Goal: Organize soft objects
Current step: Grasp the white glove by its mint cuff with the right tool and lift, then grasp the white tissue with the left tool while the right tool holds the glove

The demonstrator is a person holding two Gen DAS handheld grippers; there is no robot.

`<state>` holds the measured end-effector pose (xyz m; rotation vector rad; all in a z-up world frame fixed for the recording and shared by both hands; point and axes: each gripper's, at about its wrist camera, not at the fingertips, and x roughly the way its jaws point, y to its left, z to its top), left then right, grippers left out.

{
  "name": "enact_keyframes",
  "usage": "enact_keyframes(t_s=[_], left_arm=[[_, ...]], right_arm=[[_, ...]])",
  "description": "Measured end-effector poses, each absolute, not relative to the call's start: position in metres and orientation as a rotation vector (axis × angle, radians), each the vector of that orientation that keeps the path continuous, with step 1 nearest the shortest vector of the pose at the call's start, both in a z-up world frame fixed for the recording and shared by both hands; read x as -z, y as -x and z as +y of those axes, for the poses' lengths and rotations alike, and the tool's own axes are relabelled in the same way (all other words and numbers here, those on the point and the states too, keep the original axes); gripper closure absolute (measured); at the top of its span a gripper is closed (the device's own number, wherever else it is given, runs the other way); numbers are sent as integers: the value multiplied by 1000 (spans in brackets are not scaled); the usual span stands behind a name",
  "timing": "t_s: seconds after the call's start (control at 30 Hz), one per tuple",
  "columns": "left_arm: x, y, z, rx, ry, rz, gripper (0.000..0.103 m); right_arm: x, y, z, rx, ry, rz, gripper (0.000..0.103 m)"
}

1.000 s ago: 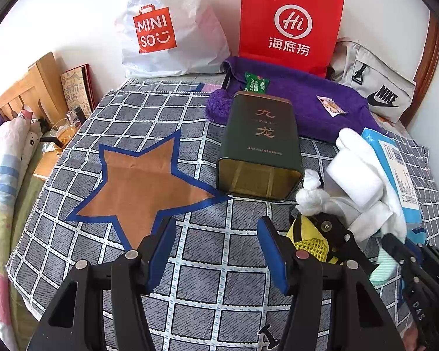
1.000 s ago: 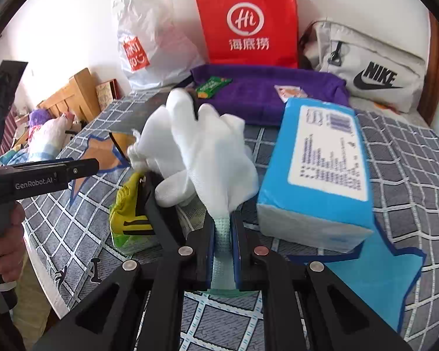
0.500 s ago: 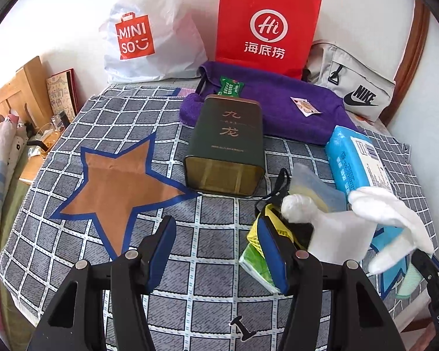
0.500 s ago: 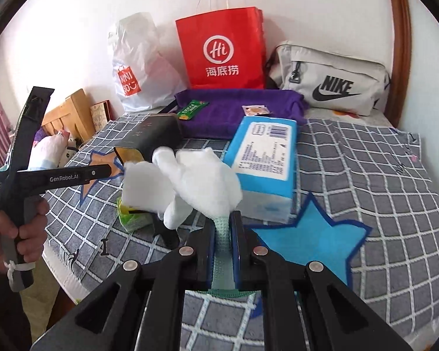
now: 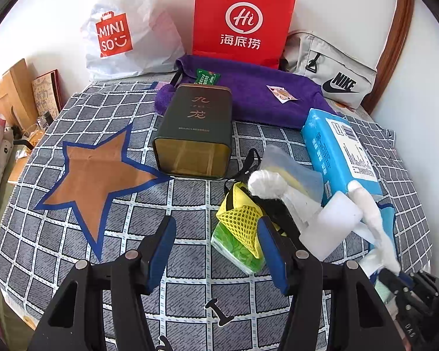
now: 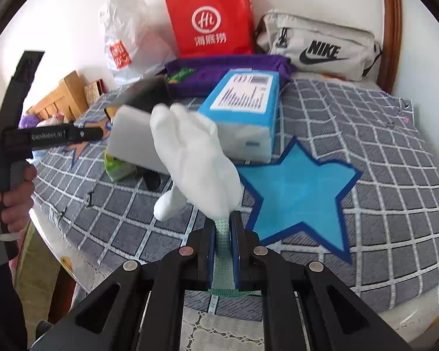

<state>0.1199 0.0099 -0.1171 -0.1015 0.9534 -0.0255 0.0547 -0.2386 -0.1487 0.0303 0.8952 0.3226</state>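
- Right gripper (image 6: 222, 228) clamped tight on the green cuff of a white glove (image 6: 196, 158); glove hangs limp above the cloth (image 6: 380, 152), near the blue star (image 6: 295, 193).
- Left gripper (image 5: 216, 248) half open, nothing between its jaws, low over the cloth.
- Glove looks light, floppy, not fragile; cuff is the best hold, fingers will swing.
- Just beyond: white sponge (image 5: 333, 219), yellow mesh pouch (image 5: 243, 216), tissue pack (image 5: 336, 146), tin (image 5: 196, 128).

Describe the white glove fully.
The white glove is a knitted fabric work glove with a pale green ribbed cuff. The right gripper is shut on that cuff, holding the glove off the bedcover. Its fingers stand up toward the tissue pack; one finger droops low on the left.
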Motion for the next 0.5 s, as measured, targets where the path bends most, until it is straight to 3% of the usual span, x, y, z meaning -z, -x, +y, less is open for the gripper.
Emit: enact_keyframes(t_s=[0.5], left_arm=[[131,-163,-22,129,110,970,48]], right_arm=[[163,-45,-266,-261,-16,933,92]])
